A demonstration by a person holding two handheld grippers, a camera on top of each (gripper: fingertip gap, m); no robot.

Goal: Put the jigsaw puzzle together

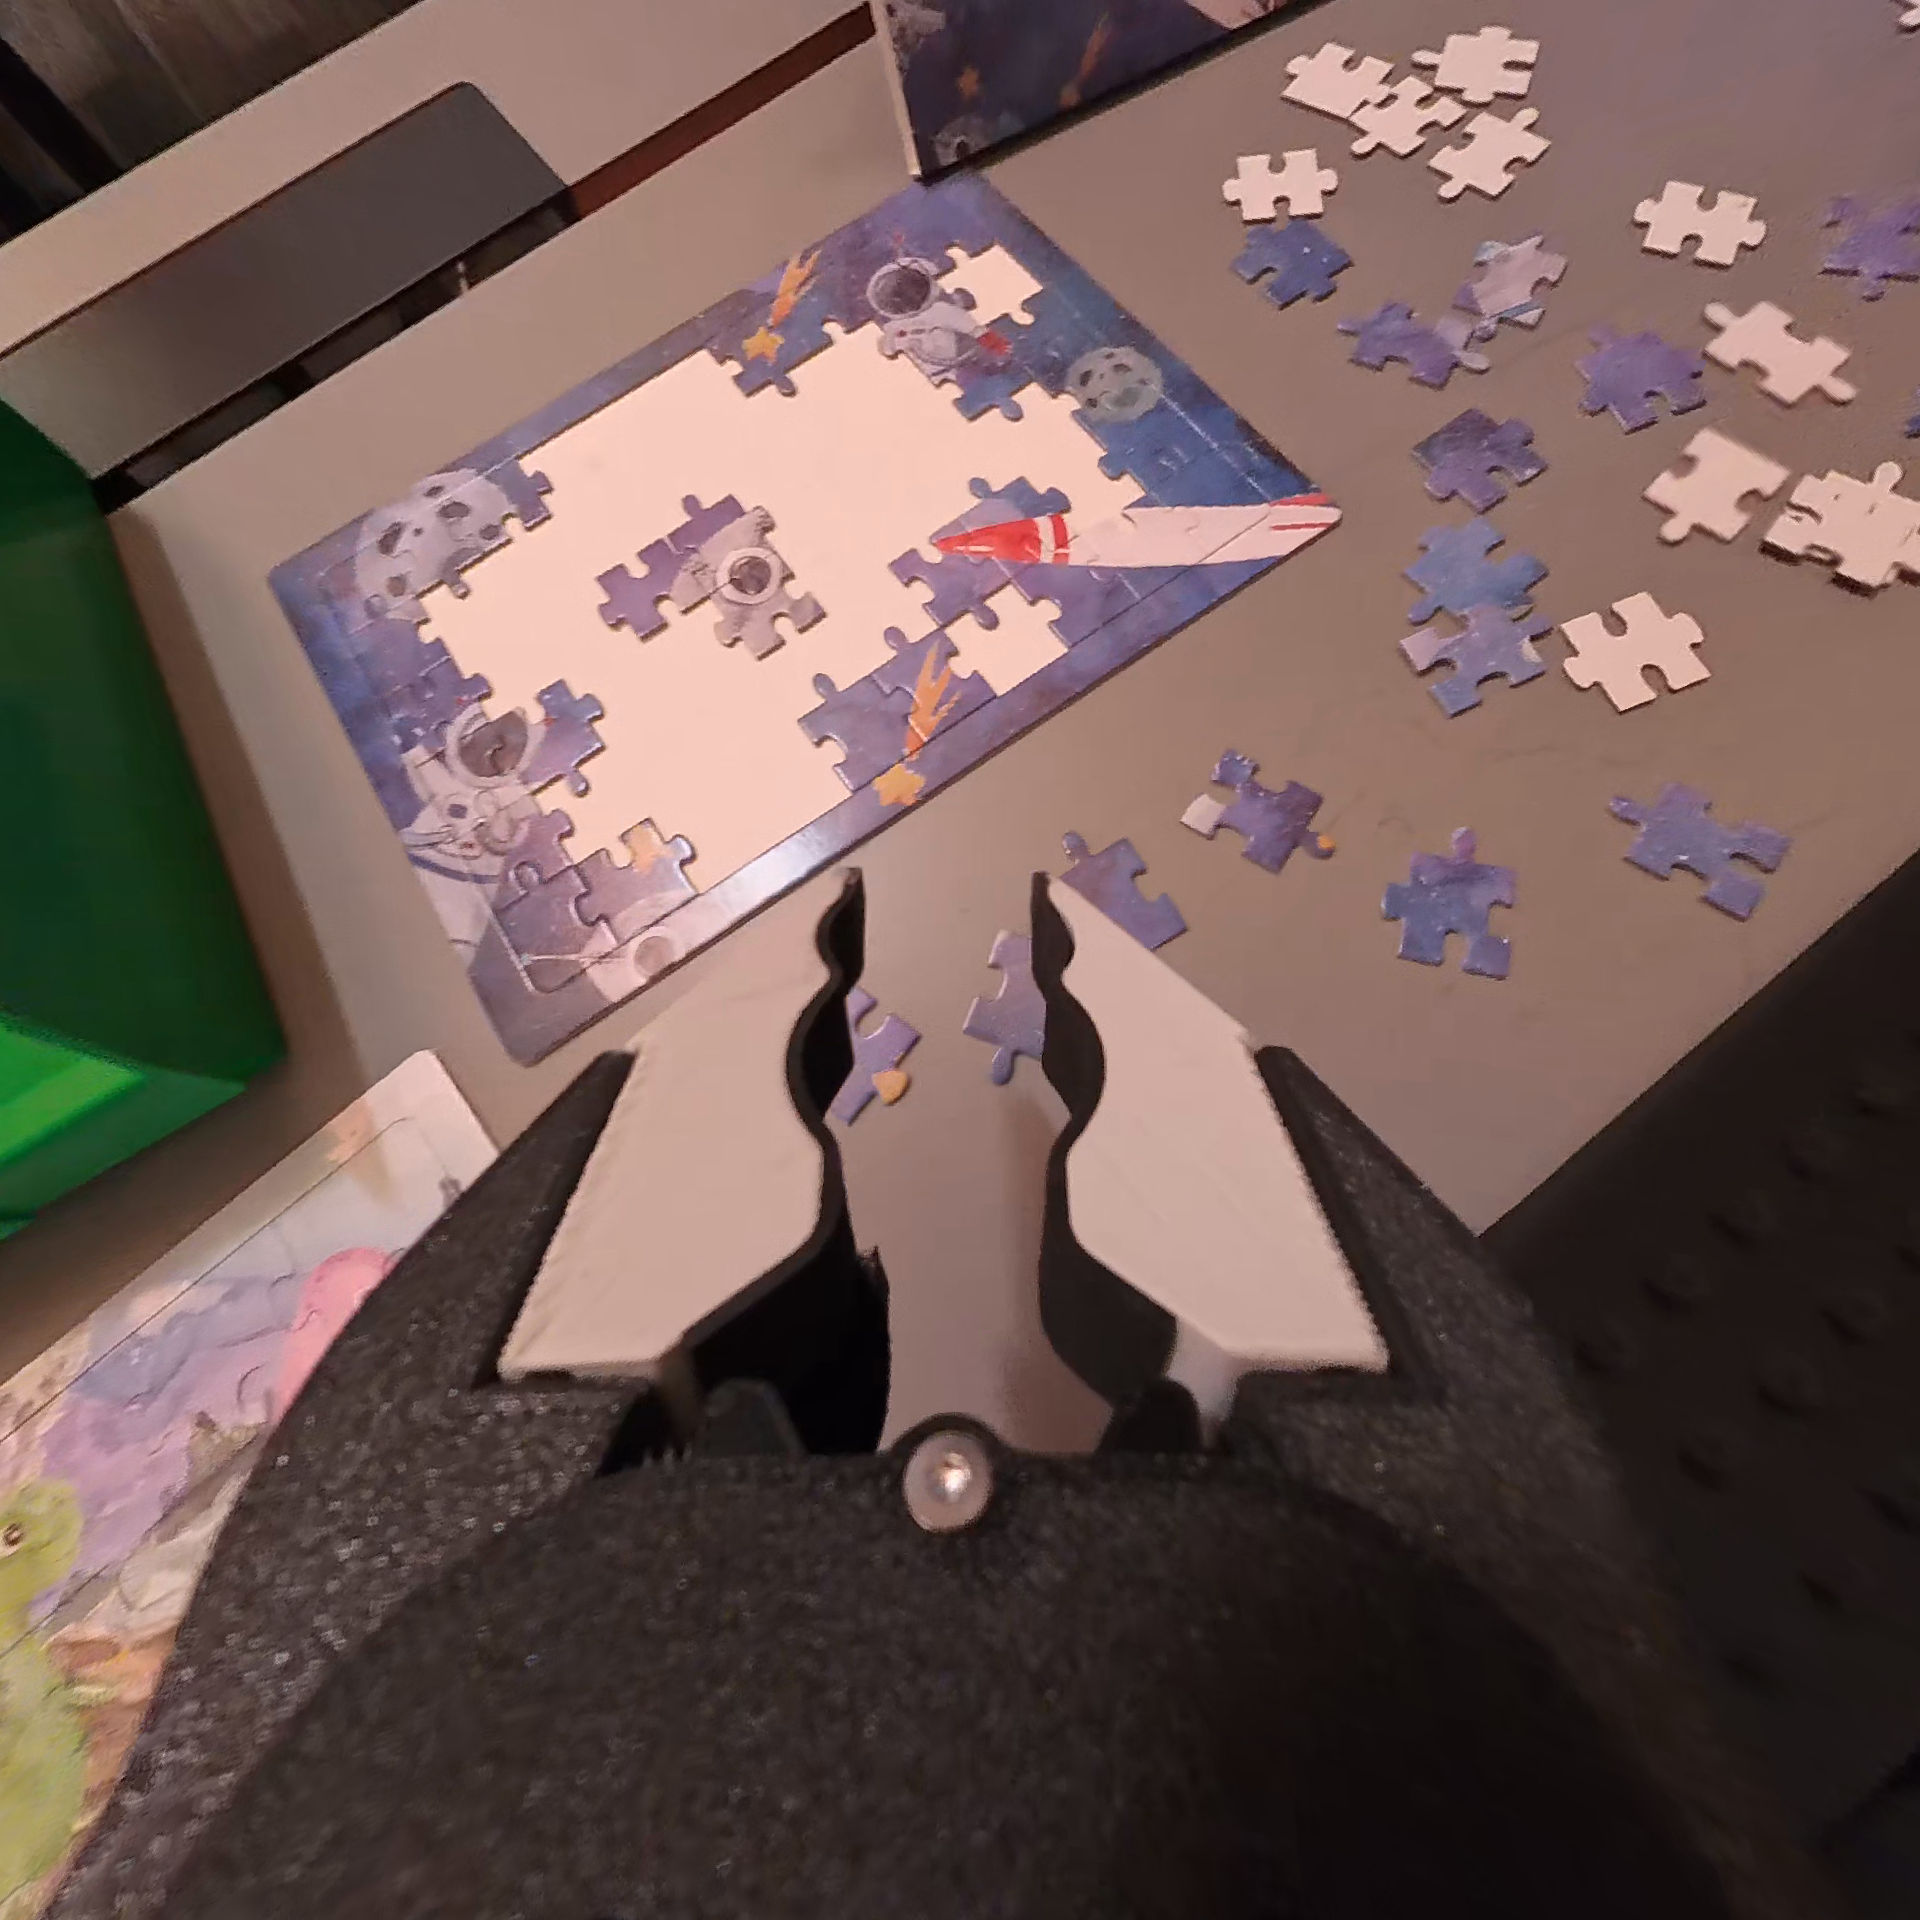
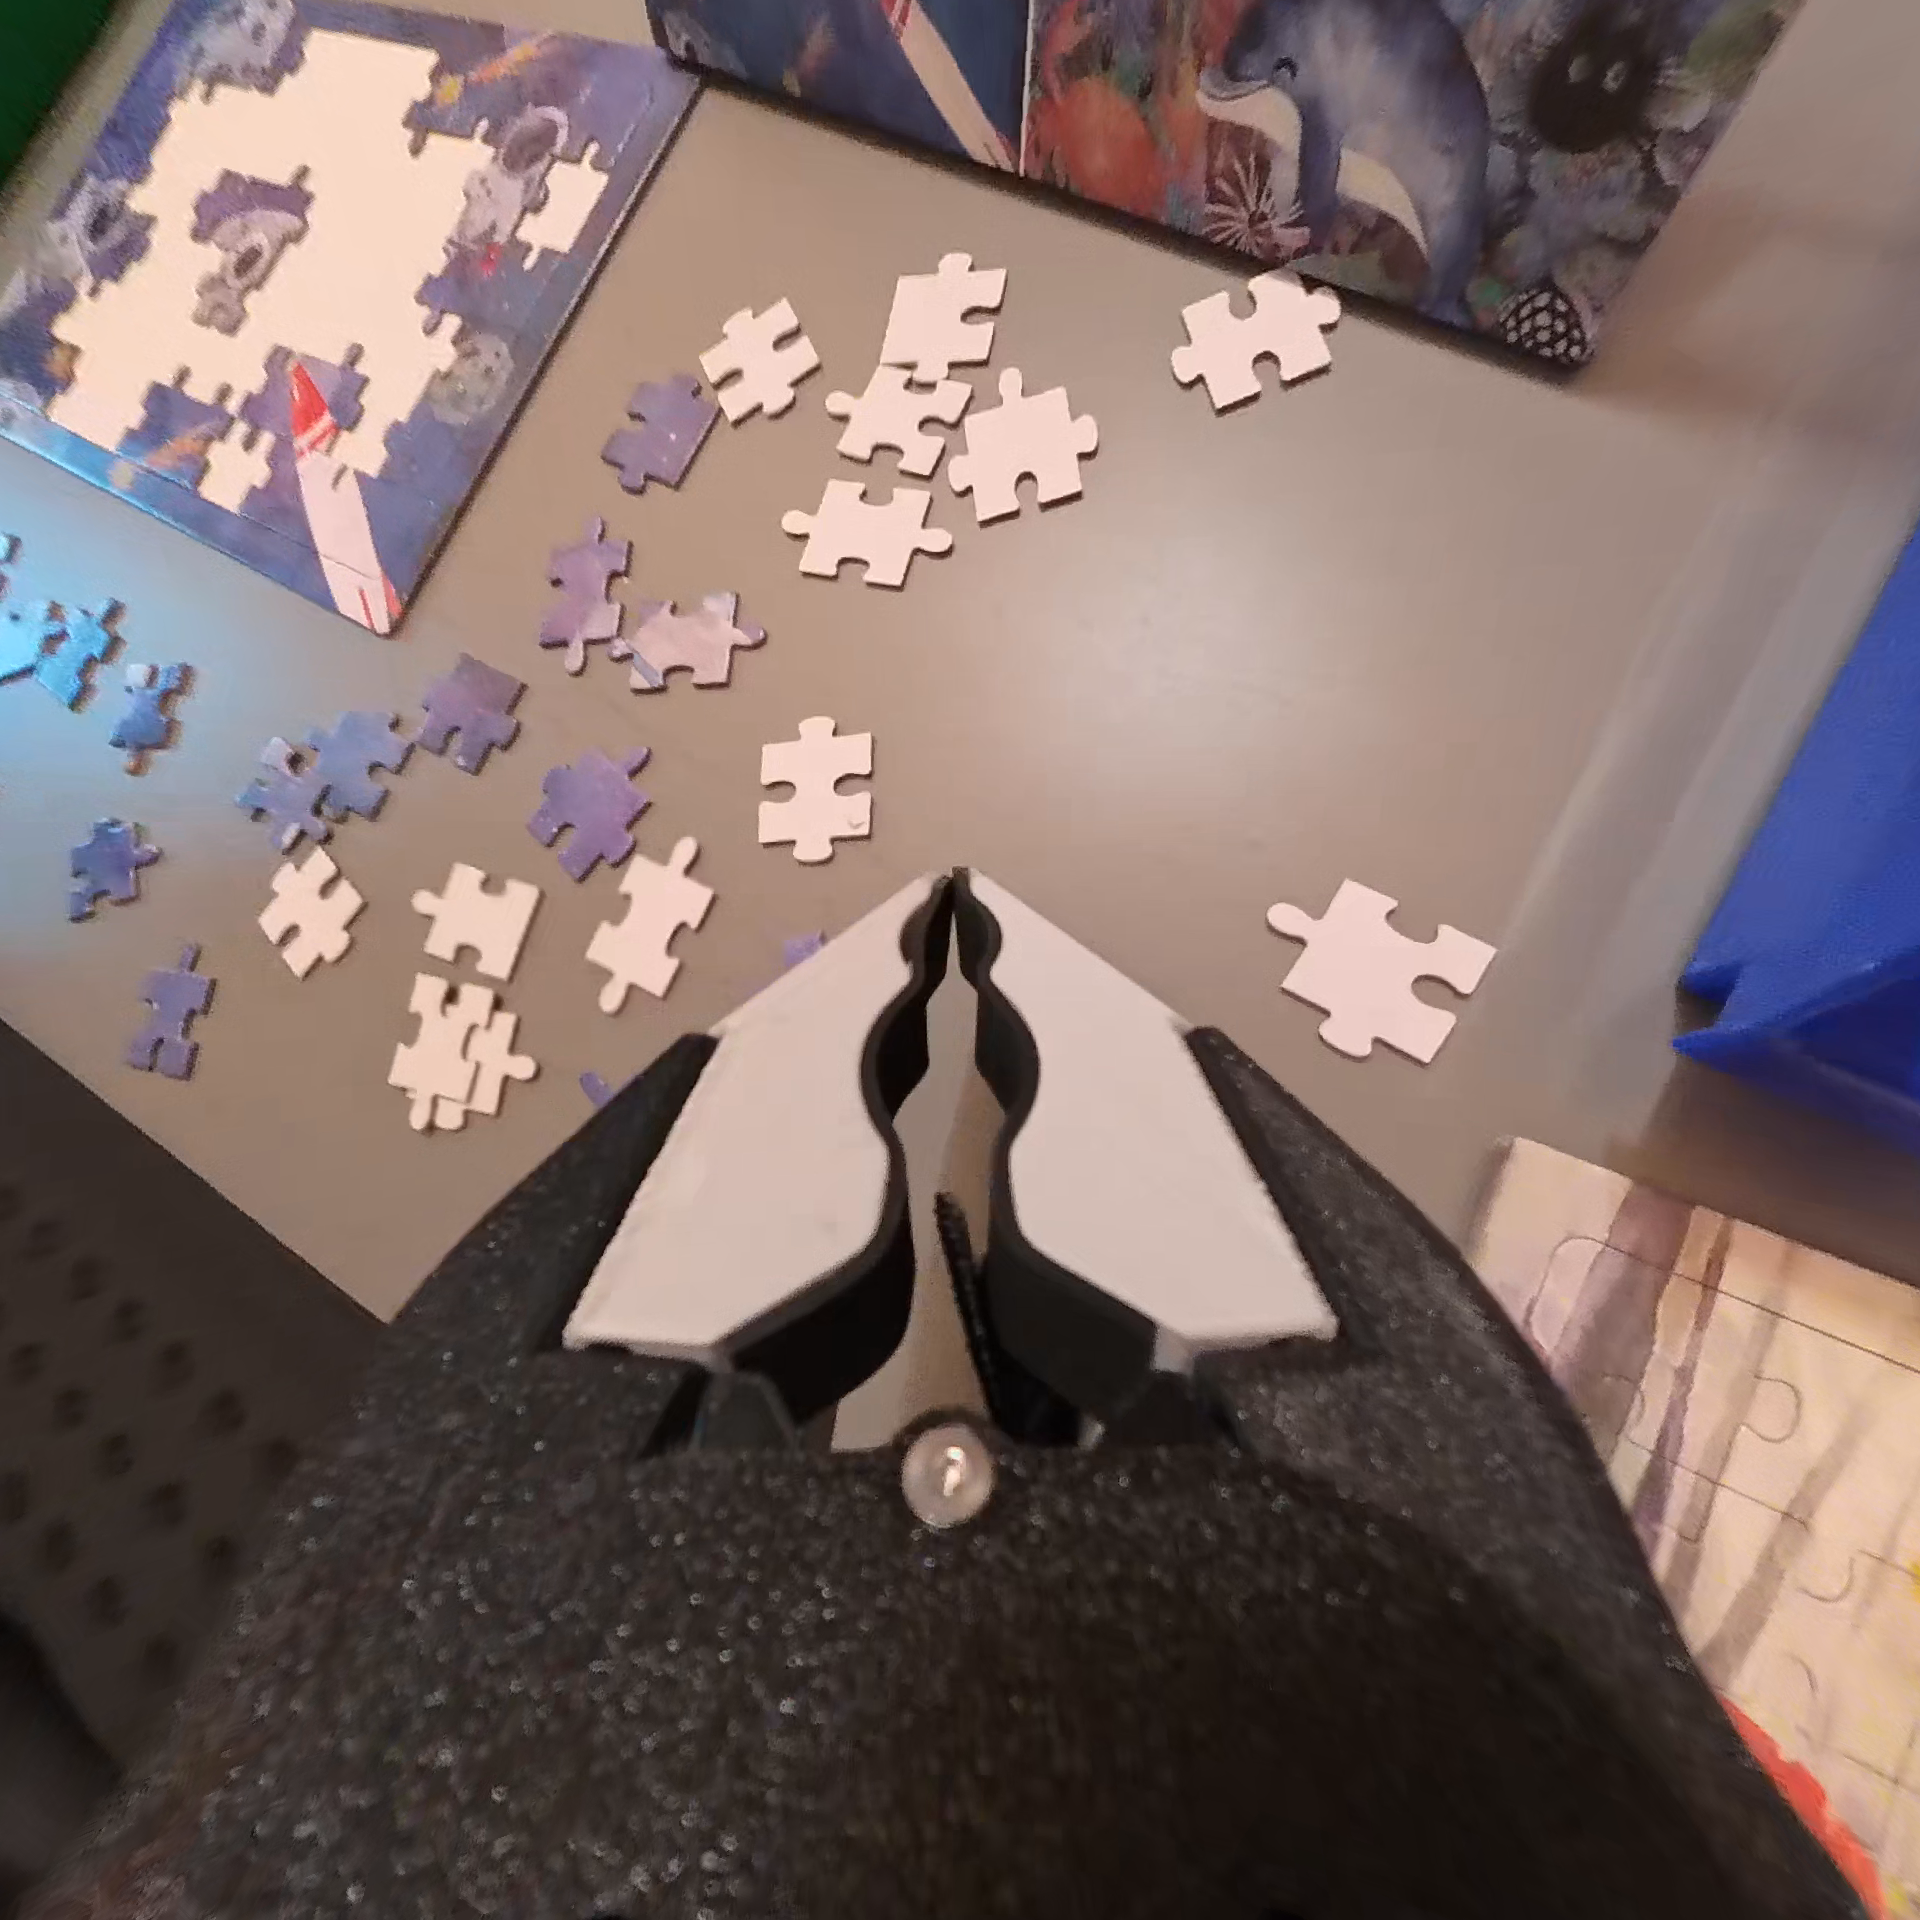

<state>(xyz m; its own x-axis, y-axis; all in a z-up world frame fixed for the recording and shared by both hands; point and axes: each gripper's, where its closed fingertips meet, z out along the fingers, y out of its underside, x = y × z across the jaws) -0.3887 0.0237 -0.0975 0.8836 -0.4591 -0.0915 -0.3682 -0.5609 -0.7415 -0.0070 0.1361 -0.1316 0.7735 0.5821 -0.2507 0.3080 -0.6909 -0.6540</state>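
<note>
A blue space-themed puzzle tray (image 1: 1205,457) lies on the grey table, partly filled, with a large white bare middle; it also shows at the top left of the right wrist view (image 2: 582,343). Loose pieces lie scattered to its right, some blue side up (image 1: 1449,899), some white side up (image 1: 1636,649). My left gripper (image 1: 945,888) is open and empty, just off the tray's near edge, above two blue pieces (image 1: 873,1049). My right gripper (image 2: 954,883) is shut with nothing between its fingers, above the table among white pieces (image 2: 816,790) and blue pieces (image 2: 592,805).
A green box (image 1: 94,831) stands left of the tray. A picture-covered puzzle box (image 2: 1351,135) stands at the back. A blue bin (image 2: 1829,914) is at the right. Other finished puzzles lie at the near corners (image 1: 156,1403) (image 2: 1714,1455). A black dimpled mat (image 1: 1714,1247) borders the table. Some 40 cm of space lies between my two pairs of fingers.
</note>
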